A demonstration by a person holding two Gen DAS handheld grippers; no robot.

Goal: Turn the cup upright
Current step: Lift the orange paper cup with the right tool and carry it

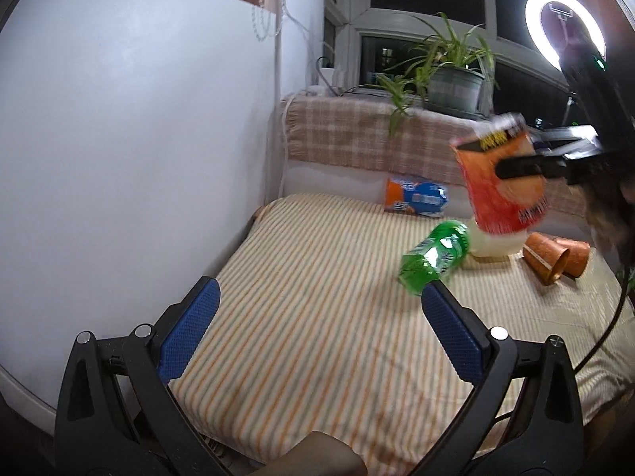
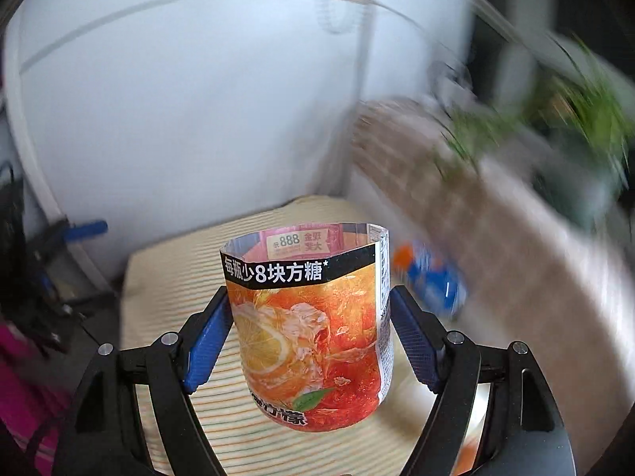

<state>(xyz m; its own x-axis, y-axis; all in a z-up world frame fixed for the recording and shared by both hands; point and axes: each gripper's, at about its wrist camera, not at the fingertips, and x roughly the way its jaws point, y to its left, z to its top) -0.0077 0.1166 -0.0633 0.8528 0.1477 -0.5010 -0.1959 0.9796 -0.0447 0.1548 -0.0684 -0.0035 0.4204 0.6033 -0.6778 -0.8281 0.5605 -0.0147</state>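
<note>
The cup is a cut-off bottle with an orange lemon-tea label, open end up. My right gripper is shut on the cup and holds it nearly upright above the striped cloth. In the left wrist view the cup hangs in the air at the right, a little tilted, with a right gripper finger across it. My left gripper is open and empty, low over the striped cloth at the near left.
A green bottle lies on the cloth. Two brown cups lie on their sides at the right. A blue-orange packet lies at the back. A potted plant and a ring light stand behind; a white wall is left.
</note>
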